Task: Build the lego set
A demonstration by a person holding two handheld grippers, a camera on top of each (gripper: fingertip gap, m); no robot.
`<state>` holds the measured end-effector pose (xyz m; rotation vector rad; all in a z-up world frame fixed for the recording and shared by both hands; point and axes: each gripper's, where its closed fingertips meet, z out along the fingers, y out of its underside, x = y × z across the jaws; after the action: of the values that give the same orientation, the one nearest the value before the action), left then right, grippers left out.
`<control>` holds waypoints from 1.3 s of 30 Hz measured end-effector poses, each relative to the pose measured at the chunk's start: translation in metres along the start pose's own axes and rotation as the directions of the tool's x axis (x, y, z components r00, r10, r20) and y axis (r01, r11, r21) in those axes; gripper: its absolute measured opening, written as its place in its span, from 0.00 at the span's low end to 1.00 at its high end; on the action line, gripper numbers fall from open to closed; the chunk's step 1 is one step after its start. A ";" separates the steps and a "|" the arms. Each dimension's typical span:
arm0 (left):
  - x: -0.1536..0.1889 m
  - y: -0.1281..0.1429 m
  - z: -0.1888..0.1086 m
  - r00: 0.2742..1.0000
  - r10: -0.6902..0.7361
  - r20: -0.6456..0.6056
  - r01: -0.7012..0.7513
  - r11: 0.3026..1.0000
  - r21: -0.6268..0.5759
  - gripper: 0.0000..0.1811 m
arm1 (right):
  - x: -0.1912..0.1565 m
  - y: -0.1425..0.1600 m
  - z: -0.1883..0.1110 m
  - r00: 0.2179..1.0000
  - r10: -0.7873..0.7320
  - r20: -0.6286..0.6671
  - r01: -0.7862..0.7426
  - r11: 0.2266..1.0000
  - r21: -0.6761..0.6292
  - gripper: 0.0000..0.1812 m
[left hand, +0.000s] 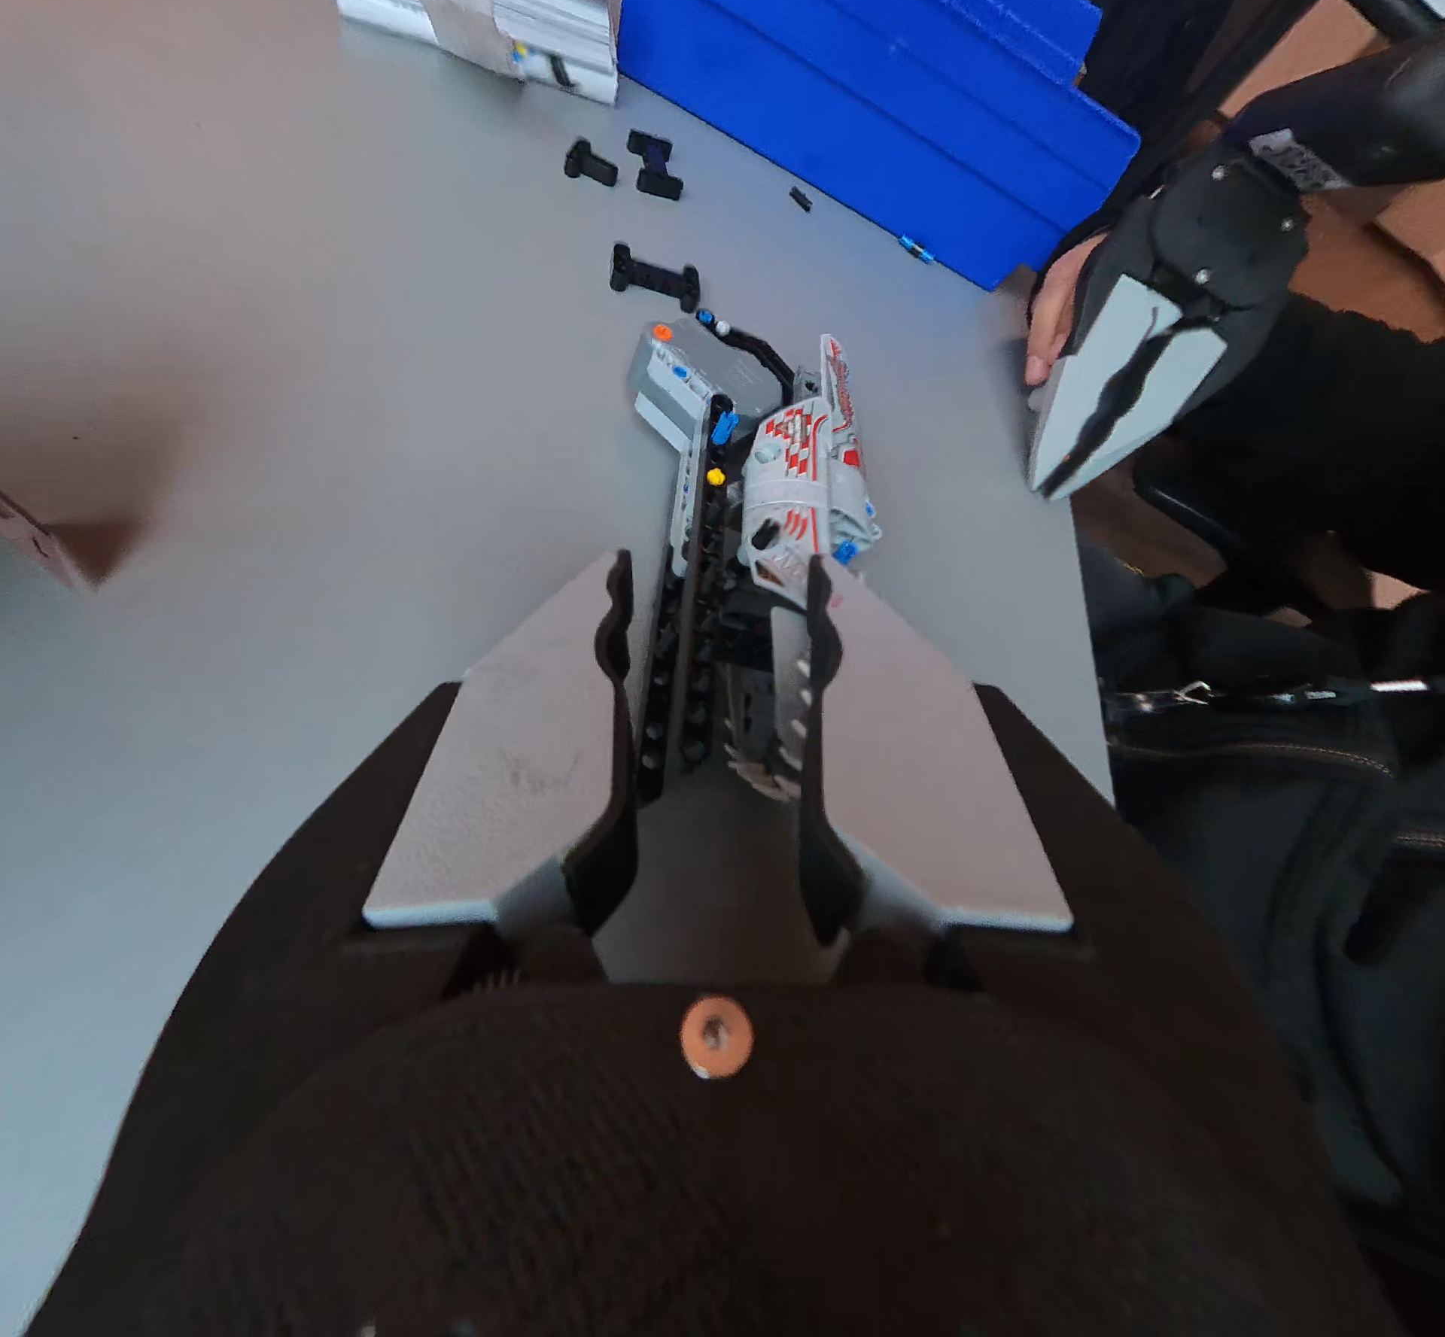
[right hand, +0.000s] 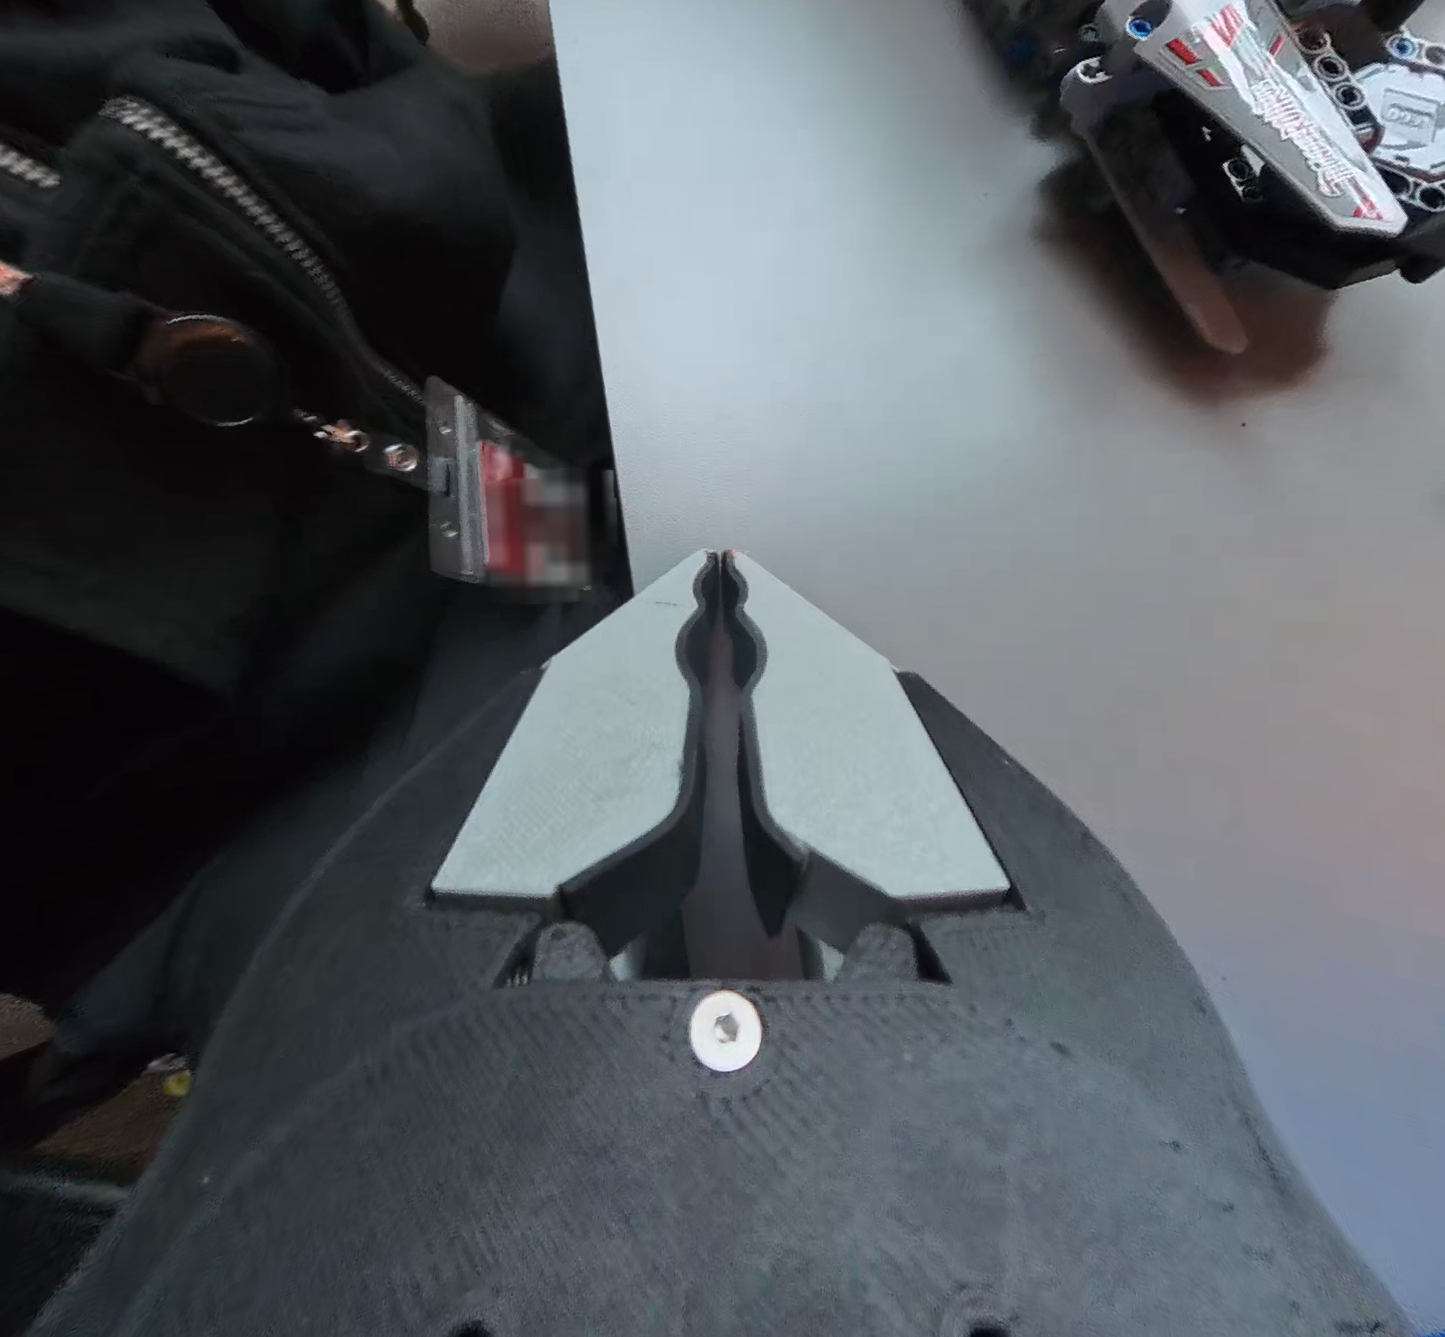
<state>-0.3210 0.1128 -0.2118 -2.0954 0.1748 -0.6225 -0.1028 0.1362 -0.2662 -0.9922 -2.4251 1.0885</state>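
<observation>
Gripping the lego model [left hand: 704, 619] on the grey counter [left hand: 313, 361], the left gripper [left hand: 715, 568] is pinching its black beams. The right gripper [right hand: 721, 555] is hovering at the counter's edge — fingers pressed together, holding nothing.

The lego model [left hand: 735, 518] lies lengthwise on the grey table [left hand: 313, 361], a long build of black holed beams, a grey motor block at its far end and white panels with red markings on its right side. Its near end sits between the left gripper [left hand: 715, 580] fingers, apparently clamped. Loose black pieces [left hand: 653, 268] lie just beyond it.
</observation>
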 end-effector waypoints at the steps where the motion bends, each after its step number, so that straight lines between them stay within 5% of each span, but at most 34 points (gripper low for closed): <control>1: 0.003 -0.004 -0.005 1.000 0.016 0.027 -0.017 1.000 0.026 0.24 | 0.001 -0.001 -0.001 1.000 -0.006 -0.019 0.006 1.000 0.007 0.03; 5: 0.031 -0.002 -0.032 0.982 0.034 0.184 -0.049 0.996 0.076 0.28 | -0.003 -0.023 -0.015 0.994 0.001 -0.106 0.014 0.991 0.136 0.10; 11: 0.121 0.045 -0.063 0.918 0.048 0.393 -0.074 0.996 0.052 0.28 | -0.053 -0.036 -0.044 0.981 0.007 -0.195 0.046 0.963 0.265 0.18; 19: 0.271 0.148 -0.068 0.884 -0.082 0.460 0.059 0.996 0.065 0.26 | -0.165 0.009 -0.034 0.988 -0.020 -0.151 0.062 0.959 0.276 0.18; 23: 0.341 0.201 -0.054 0.879 -0.130 0.459 0.122 0.991 0.046 0.26 | -0.186 0.038 -0.026 0.987 0.037 -0.157 0.003 0.970 0.244 0.22; 27: 0.392 0.257 -0.042 0.875 -0.215 0.435 0.205 0.976 0.070 0.26 | -0.196 0.070 0.000 0.978 0.163 -0.131 -0.129 0.964 0.234 0.28; 32: 0.431 0.335 -0.031 0.848 -0.352 0.395 0.349 0.934 0.083 0.26 | -0.183 0.138 0.045 0.932 0.316 -0.176 -0.307 0.949 0.074 0.34; 36: 0.425 0.381 -0.048 0.762 -0.395 0.513 0.428 0.902 0.058 0.23 | -0.174 0.151 0.106 0.889 0.437 -0.133 -0.439 0.898 0.015 0.36; 39: 0.412 0.402 -0.085 0.656 -0.422 0.625 0.450 0.884 0.124 0.22 | -0.136 0.155 0.170 0.856 0.482 -0.186 -0.498 0.865 -0.054 0.34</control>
<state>0.0368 -0.3250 -0.3496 -2.2808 -0.7432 -0.1294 -0.0212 0.0235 -0.4948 -1.7326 -2.1583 0.9805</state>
